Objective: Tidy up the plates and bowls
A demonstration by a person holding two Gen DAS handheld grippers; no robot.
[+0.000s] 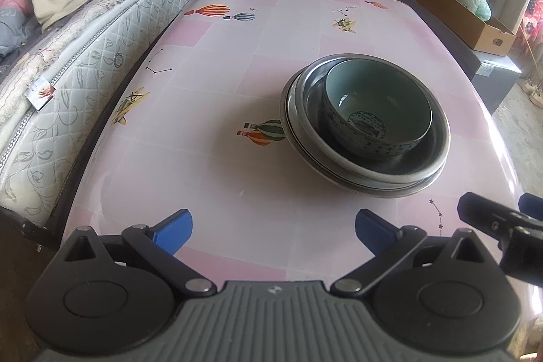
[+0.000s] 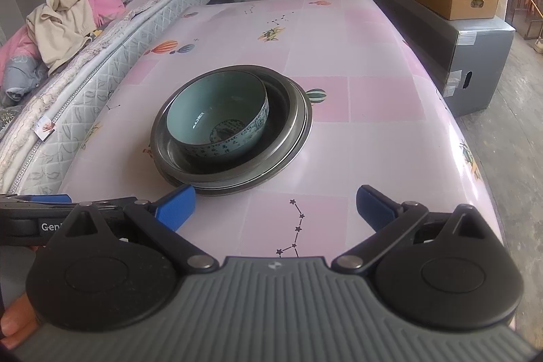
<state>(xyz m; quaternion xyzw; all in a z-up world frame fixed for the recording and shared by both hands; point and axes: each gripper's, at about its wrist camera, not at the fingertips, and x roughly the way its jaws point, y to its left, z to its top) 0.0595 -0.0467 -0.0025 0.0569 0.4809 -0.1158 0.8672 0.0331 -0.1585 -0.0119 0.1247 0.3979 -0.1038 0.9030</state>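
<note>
Bedside pink surface (image 2: pixel 373 97) | teal bowl (image 2: pixel 220 117) nested in stacked metal plates (image 2: pixel 292 128), ahead-right of my left tongs (image 1: pixel 273 231), ahead-left of my right tongs (image 2: pixel 275 207) | round, no long axis | right looks nearer | both tongs wide open, empty

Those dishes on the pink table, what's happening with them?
A person holds two grippers over the table, tidying dishes. A blue-green bowl sits inside a stack of metal plates in the middle. Nothing is being held now: the left gripper and the right gripper are both open, apart from the stack on its near side. A bed piled with clothes runs along the left.
</note>
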